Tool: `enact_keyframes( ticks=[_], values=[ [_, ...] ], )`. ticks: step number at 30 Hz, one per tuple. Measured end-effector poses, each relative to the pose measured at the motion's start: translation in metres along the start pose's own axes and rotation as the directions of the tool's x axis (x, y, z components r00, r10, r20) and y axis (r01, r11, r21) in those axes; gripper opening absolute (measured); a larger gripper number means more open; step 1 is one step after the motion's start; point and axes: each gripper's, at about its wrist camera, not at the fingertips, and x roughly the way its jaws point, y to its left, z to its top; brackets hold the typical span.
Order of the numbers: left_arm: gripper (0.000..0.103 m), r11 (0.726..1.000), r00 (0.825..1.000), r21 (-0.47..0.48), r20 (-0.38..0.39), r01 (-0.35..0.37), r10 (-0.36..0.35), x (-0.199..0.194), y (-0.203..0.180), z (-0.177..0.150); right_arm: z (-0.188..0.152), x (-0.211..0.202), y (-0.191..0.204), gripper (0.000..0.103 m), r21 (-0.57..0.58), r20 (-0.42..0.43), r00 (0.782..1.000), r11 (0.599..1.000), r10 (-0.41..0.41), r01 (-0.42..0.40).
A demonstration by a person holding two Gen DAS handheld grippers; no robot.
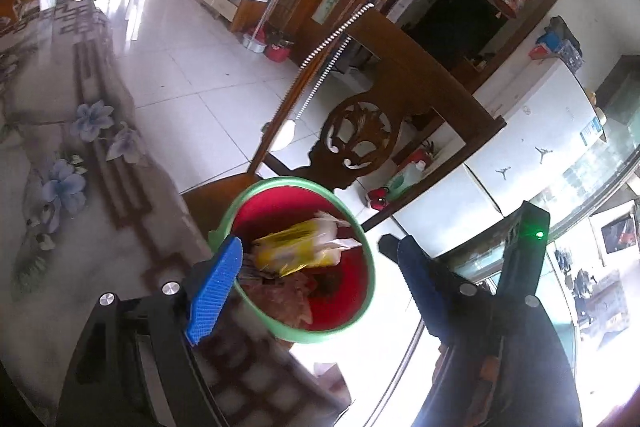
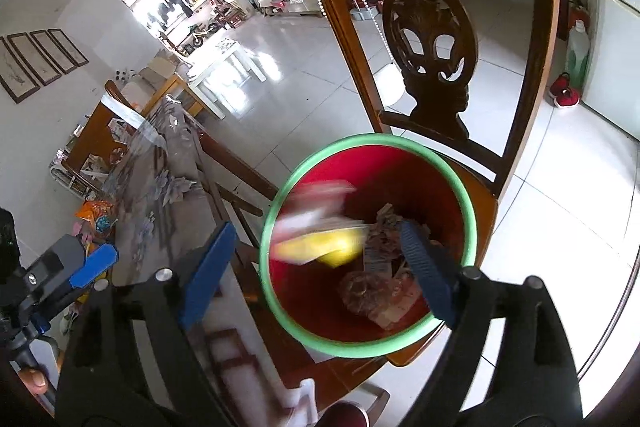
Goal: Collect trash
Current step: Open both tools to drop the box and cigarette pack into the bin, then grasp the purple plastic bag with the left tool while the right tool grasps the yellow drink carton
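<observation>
Both fingers of the left gripper [image 1: 312, 275] stand wide apart with nothing clamped between them; one blue finger [image 1: 214, 291] sits at the near rim of the bin [image 1: 362, 315], the other hangs off to the side above the floor. One red bin with a green rim stands on the seat of one carved wooden chair [image 1: 400, 83], just beside the flower-patterned bench [image 1: 80, 187]. Inside the bin lies one yellow-and-white wrapper [image 1: 300, 243], its long axis running across the opening and slightly tilted, on top of brownish scraps whose number I cannot tell.

Seen from the right wrist, the right gripper [image 2: 320, 267] is likewise spread wide and grips nothing; one finger [image 2: 206, 273] is outside the bin [image 2: 468, 211] toward the bench [image 2: 168, 219], the other over the bin's inside. The wrapper [image 2: 320, 231] shows as a blurred yellow-and-white streak, lengthwise across the bin, so its exact position is unclear. The chair [image 2: 532, 67] back rises behind. The left gripper [image 2: 94, 267] appears at the edge.
</observation>
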Motion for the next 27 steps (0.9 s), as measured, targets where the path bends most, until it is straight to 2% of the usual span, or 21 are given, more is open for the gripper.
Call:
enact_keyframes(
  ticks=[2, 5, 8, 10, 11, 13, 14, 15, 17, 18, 20, 22, 24, 26, 27],
  values=[
    [0.077, 1.000, 1.000, -0.010, 0.017, -0.023, 0.023, -0.013, 0.014, -0.004, -0.002, -0.004, 0.006, 0.083, -0.001, 0.000, 1.000, 1.000, 0.012, -0.012],
    [0.077, 0.995, 0.994, -0.016, 0.046, -0.101, 0.102, -0.037, 0.041, -0.012, -0.008, -0.010, 0.036, 0.083, -0.043, -0.022, 0.997, 0.996, 0.079, -0.080],
    [0.077, 0.977, 0.975, -0.027, 0.064, -0.213, 0.215, -0.075, 0.083, -0.019, -0.017, -0.012, 0.074, 0.083, -0.080, -0.070, 0.980, 0.979, 0.184, -0.190],
    [0.077, 0.948, 0.945, -0.033, 0.081, -0.316, 0.318, -0.107, 0.116, -0.024, -0.025, -0.012, 0.099, 0.085, -0.088, -0.107, 0.957, 0.957, 0.268, -0.278],
    [0.077, 0.922, 0.919, -0.033, 0.084, -0.385, 0.386, -0.127, 0.137, -0.027, -0.031, -0.012, 0.117, 0.086, -0.087, -0.133, 0.934, 0.935, 0.331, -0.344],
    [0.077, 0.879, 0.875, -0.039, 0.082, -0.475, 0.476, -0.153, 0.164, -0.031, -0.041, -0.011, 0.143, 0.087, -0.073, -0.164, 0.896, 0.901, 0.413, -0.428],
    [0.077, 0.846, 0.843, -0.046, 0.078, -0.531, 0.533, -0.173, 0.184, -0.035, -0.049, -0.008, 0.159, 0.087, -0.062, -0.188, 0.864, 0.873, 0.467, -0.484],
    [0.077, 0.827, 0.823, -0.053, 0.072, -0.560, 0.563, -0.186, 0.197, -0.038, -0.053, -0.006, 0.169, 0.087, -0.059, -0.202, 0.848, 0.858, 0.490, -0.510],
    [0.077, 0.788, 0.786, -0.060, 0.048, -0.613, 0.616, -0.206, 0.221, -0.041, -0.065, -0.003, 0.194, 0.087, -0.096, -0.233, 0.835, 0.842, 0.499, -0.530],
    [0.077, 0.753, 0.753, -0.055, 0.028, -0.656, 0.657, -0.218, 0.237, -0.042, -0.071, -0.002, 0.205, 0.087, -0.113, -0.237, 0.823, 0.827, 0.516, -0.550],
    [0.077, 0.719, 0.720, -0.041, 0.011, -0.693, 0.694, -0.228, 0.252, -0.045, -0.083, 0.006, 0.219, 0.088, -0.141, -0.285, 0.818, 0.822, 0.500, -0.552],
    [0.077, 0.685, 0.685, -0.012, -0.012, -0.728, 0.728, -0.230, 0.267, -0.044, -0.090, 0.010, 0.227, 0.088, -0.169, -0.315, 0.822, 0.824, 0.474, -0.541],
    [0.077, 0.662, 0.661, 0.031, -0.028, -0.749, 0.750, -0.225, 0.277, -0.040, -0.092, 0.008, 0.229, 0.088, -0.199, -0.310, 0.832, 0.824, 0.461, -0.531],
    [0.077, 0.624, 0.625, 0.093, -0.019, -0.776, 0.780, -0.215, 0.281, -0.033, -0.093, 0.007, 0.232, 0.088, -0.208, -0.308, 0.836, 0.825, 0.455, -0.526],
    [0.077, 0.612, 0.615, 0.120, -0.021, -0.781, 0.788, -0.210, 0.281, -0.029, -0.094, 0.007, 0.231, 0.088, -0.206, -0.308, 0.836, 0.826, 0.454, -0.525]
  ],
)
